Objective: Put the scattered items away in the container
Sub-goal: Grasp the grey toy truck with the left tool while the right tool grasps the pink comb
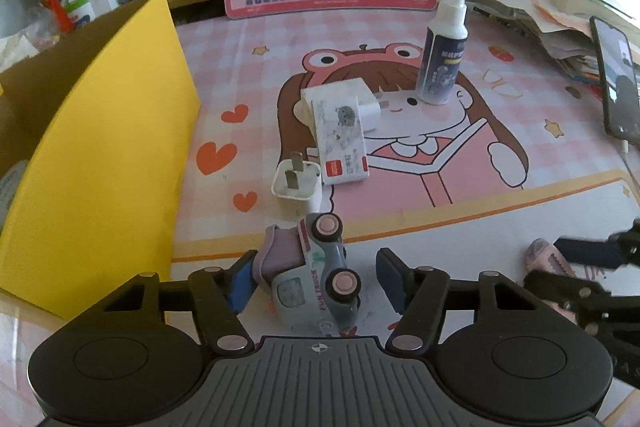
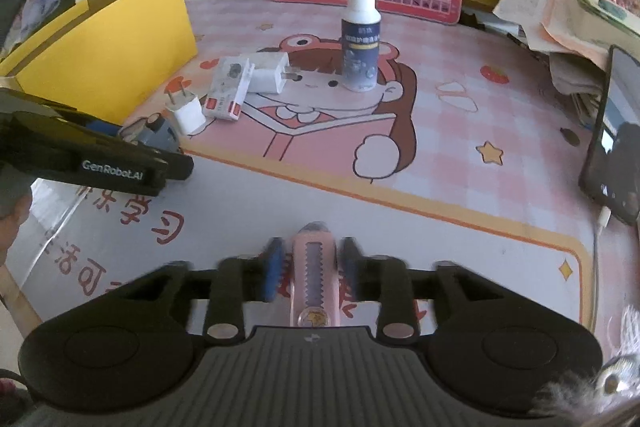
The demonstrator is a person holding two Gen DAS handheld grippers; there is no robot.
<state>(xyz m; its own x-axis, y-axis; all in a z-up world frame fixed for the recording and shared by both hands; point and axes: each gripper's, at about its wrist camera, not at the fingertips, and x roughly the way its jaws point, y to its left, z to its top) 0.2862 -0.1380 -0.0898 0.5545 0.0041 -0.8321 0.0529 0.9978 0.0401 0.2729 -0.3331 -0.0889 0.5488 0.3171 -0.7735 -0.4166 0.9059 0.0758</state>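
Two risks: my left gripper (image 1: 312, 277) stands apart around the tipped toy truck (image 1: 316, 275), near beside the yellow box (image 1: 108, 131), which may squirt free; my right gripper (image 2: 310, 267), clamped on the pink cutter (image 2: 314, 275), may lose it.

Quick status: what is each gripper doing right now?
Left gripper: open around the grey-and-pink toy truck, right pad clear of it.
Right gripper: jaws at the pink utility knife; grip unclear.
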